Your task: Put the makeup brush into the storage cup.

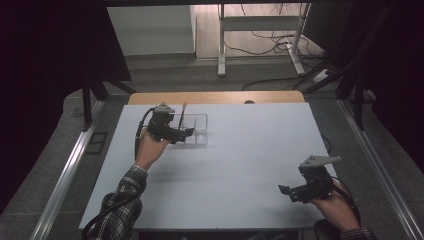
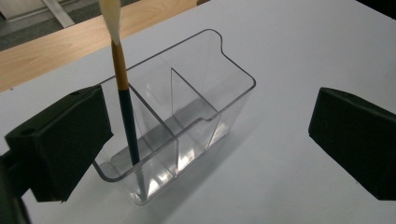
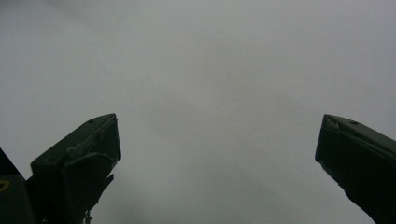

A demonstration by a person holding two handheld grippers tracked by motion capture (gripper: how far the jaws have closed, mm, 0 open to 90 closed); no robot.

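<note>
The white bench [image 1: 240,165] spans the middle of the high view, a strip of bare wood along its far edge. Toward eleven o'clock on it stands a clear plastic organiser [image 1: 196,129], a long box split by partitions into compartments; in the left gripper view its rounded corners and inner walls [image 2: 187,107] show plainly. It sits upright on the white surface, well apart from the bench's edges.

The left tongs [image 1: 186,133] hover at the organiser's near side, held by a hand in a plaid sleeve. In the left gripper view their jaws stand wide apart, flanking the box, gripping nothing [image 2: 205,140].

The right tongs [image 1: 286,191] are at about five o'clock on the bench, near its front edge and well apart from the organiser. The right gripper view shows their jaws spread over bare white surface [image 3: 217,154].

A paintbrush [image 2: 125,102] stands tilted in the organiser's end compartment, the one closest to the left jaw: dark blue lower handle, orange band, pale tip rising above the rim. Its foot rests on the compartment floor.
</note>
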